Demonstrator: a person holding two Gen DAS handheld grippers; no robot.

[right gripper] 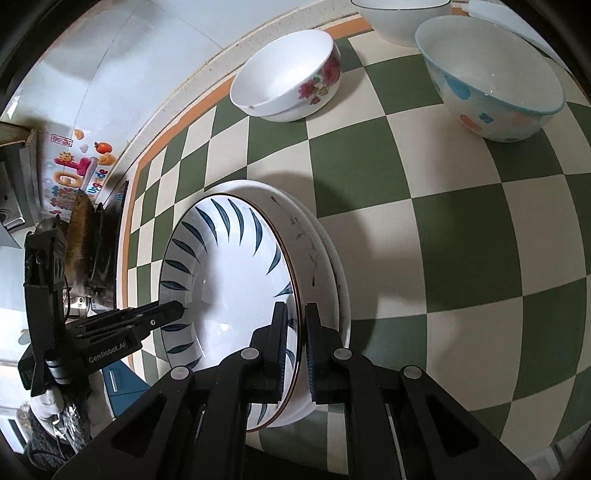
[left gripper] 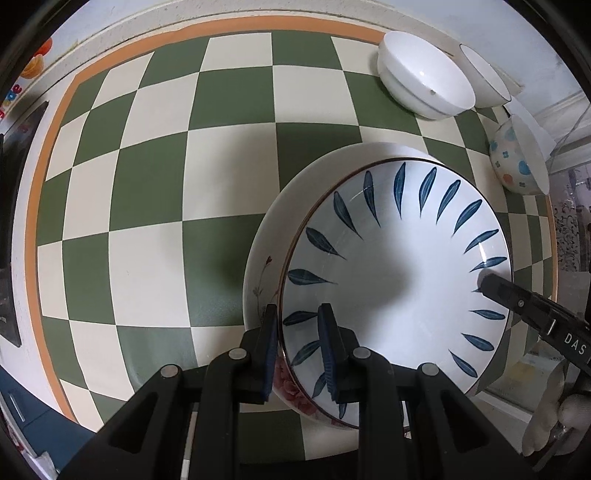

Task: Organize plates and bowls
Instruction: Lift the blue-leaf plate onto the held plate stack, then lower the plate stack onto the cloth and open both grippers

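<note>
A white plate with blue leaf marks (left gripper: pixel 391 280) sits tilted on top of a flowered plate (left gripper: pixel 266 258) on the green and cream checkered table. My left gripper (left gripper: pixel 300 354) is shut on the near rim of the blue-leaf plate, one finger inside and one outside. My right gripper (right gripper: pixel 296 347) is shut on the opposite rim of the same plate (right gripper: pixel 229 288). The right gripper also shows in the left wrist view (left gripper: pixel 491 286), and the left gripper in the right wrist view (right gripper: pixel 173 308).
A white bowl with red flowers (right gripper: pixel 288 74) and a bowl with blue and orange spots (right gripper: pixel 491 77) stand at the back, with another white bowl (right gripper: pixel 399 18) behind. The orange table border (left gripper: pixel 33 229) runs along the left. Stickers are on the wall (right gripper: pixel 74 173).
</note>
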